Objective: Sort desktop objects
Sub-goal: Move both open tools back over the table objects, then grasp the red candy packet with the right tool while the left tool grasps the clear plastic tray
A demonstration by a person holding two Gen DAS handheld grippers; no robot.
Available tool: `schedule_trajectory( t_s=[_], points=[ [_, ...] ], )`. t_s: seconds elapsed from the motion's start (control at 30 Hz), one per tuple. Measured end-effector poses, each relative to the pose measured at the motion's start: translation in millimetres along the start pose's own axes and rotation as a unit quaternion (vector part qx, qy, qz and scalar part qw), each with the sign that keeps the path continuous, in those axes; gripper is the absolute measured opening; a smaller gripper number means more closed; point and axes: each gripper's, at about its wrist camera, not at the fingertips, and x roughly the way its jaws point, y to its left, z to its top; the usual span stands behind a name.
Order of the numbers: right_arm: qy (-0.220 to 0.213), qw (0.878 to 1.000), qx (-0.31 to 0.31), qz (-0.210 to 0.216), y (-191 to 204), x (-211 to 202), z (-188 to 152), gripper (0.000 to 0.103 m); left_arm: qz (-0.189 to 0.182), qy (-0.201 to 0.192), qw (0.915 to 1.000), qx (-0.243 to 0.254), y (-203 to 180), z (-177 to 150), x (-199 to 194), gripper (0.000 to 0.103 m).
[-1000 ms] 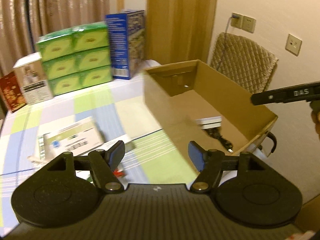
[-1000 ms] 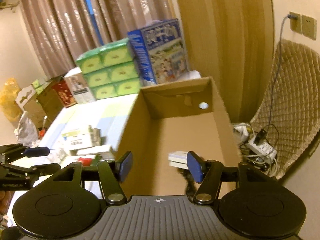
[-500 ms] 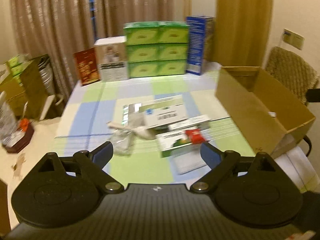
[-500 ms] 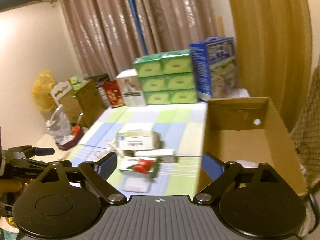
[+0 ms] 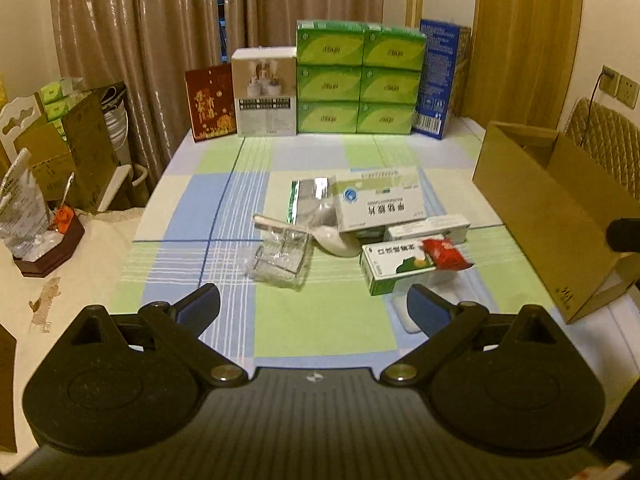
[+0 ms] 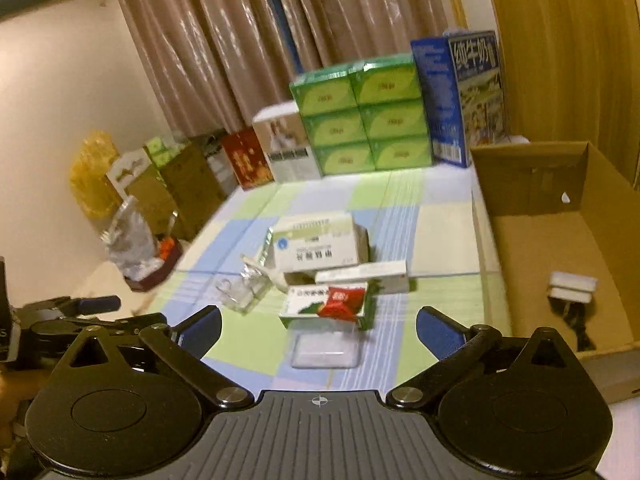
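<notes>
Both the left gripper (image 5: 313, 304) and right gripper (image 6: 319, 326) are held wide open and empty. The red packet (image 6: 342, 303) lies on the green box (image 6: 308, 305) mid-tabletop; it should be pinched alone, then carried to the cardboard box (image 6: 532, 236) at the right edge.

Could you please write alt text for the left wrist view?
The open left gripper hovers over a checked tablecloth holding a cluster of medicine boxes, a red packet and a white spoon. An open cardboard box stands at right.
</notes>
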Motion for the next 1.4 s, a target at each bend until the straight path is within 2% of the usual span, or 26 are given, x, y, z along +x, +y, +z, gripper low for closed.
schedule_trajectory(
  t_s=[0.23, 0.5, 0.6, 0.9, 1.1, 1.17, 1.27, 1.4],
  points=[
    [0.035, 0.999, -0.005, -0.017, 2, 57, -21, 0.101, -0.014, 0.018, 0.9997, 0.002, 1, -19, 43, 0.098],
    [0.057, 0.998, 0.001, -0.027, -9, 103, -35, 0.101, -0.022, 0.025, 0.9994, 0.009, 8, -19, 71, 0.098],
    [0.065, 0.997, 0.005, -0.033, -16, 113, -34, 0.101, -0.037, 0.033, 0.9987, 0.017, 4, -20, 78, 0.098],
    [0.058, 0.998, 0.019, -0.03, -26, 123, -24, 0.101, -0.088, 0.046, 0.9906, 0.094, -34, -24, 96, 0.098],
    [0.044, 0.999, -0.002, -0.026, -23, 121, -12, 0.1, -0.112, 0.047, 0.9896, 0.078, -57, -25, 105, 0.098],
    [0.043, 0.999, -0.005, -0.029, -23, 122, -10, 0.1, -0.11, 0.045, 0.9901, 0.075, -62, -24, 106, 0.098],
    [0.049, 0.998, 0.004, -0.029, -28, 127, -9, 0.097, -0.087, 0.048, 0.9921, 0.077, -63, -22, 110, 0.098],
    [0.055, 0.998, 0.002, -0.024, -29, 133, -5, 0.092, -0.054, 0.047, 0.9959, 0.056, -47, -18, 111, 0.098]
  ],
)
